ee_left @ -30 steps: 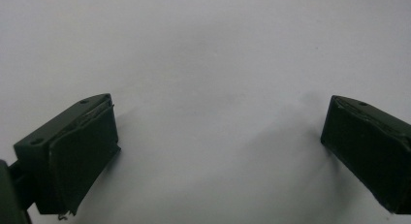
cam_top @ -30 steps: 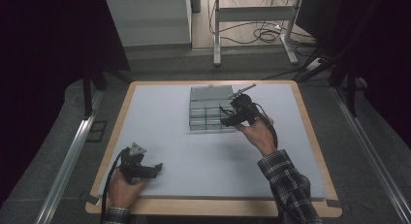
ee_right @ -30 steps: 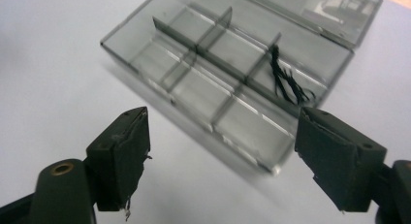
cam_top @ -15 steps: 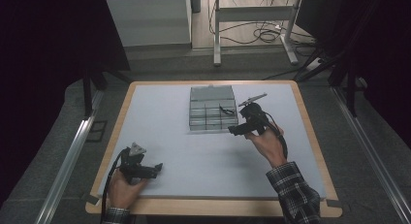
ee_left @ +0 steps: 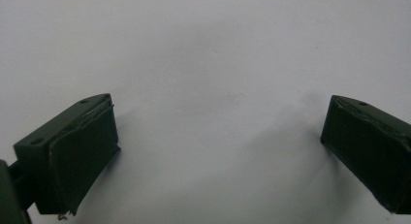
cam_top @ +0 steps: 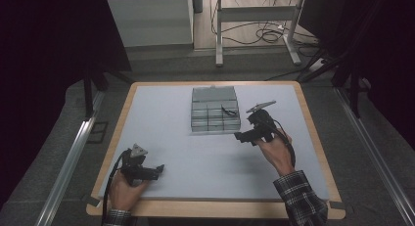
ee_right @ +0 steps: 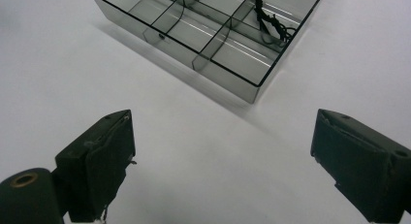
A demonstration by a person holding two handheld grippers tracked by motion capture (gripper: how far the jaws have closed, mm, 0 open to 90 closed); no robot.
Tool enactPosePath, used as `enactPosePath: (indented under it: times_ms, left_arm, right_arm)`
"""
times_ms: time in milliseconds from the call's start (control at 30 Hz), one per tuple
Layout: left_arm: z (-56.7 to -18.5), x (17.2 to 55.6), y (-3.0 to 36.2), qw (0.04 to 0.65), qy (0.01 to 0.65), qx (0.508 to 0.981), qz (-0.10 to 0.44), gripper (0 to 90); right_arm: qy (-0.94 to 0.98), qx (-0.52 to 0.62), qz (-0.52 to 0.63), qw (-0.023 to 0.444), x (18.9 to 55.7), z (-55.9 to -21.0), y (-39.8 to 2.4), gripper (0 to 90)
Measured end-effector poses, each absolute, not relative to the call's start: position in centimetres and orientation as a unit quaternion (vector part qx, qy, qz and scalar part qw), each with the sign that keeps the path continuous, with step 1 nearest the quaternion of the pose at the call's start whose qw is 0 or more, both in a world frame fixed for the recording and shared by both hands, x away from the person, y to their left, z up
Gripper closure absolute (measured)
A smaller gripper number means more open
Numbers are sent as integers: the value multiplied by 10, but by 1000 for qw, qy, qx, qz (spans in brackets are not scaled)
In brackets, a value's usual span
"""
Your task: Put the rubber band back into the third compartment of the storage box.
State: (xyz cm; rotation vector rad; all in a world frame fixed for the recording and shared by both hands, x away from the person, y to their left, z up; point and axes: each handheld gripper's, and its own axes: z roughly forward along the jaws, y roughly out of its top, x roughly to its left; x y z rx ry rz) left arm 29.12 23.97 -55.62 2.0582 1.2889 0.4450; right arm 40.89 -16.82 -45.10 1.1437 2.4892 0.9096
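Observation:
A clear box (cam_top: 215,111) split into several compartments lies at the back middle of the white table (cam_top: 161,118). A small black wiry piece (cam_top: 227,110) rests in one right-hand compartment; it shows at the top of the right gripper view (ee_right: 271,21) inside the box (ee_right: 194,35). My right gripper (cam_top: 243,136) hovers just off the box's near right corner. Its jaws have just been opening and stand open (ee_right: 223,161) with nothing between them. My left gripper (cam_top: 157,169) rests near the table's front left, open (ee_left: 218,151) over bare tabletop.
The table has a wooden rim (cam_top: 215,209). Metal rails (cam_top: 68,162) run along both sides on the floor. Behind the table stand a white cabinet (cam_top: 151,20) and a metal frame (cam_top: 254,15) with cables on the floor.
The right gripper has drawn back from over the box toward the near right and sunk a little. The black piece stays in the box. The left gripper has kept still.

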Motion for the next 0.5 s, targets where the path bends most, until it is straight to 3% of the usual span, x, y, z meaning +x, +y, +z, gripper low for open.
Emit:
enactPosePath:
  times_ms: [500]
  left_arm:
    - [-556,291,240,330,493,787,170,0]
  right_arm:
    - [860,383,312,125,389,-459,-178,84]
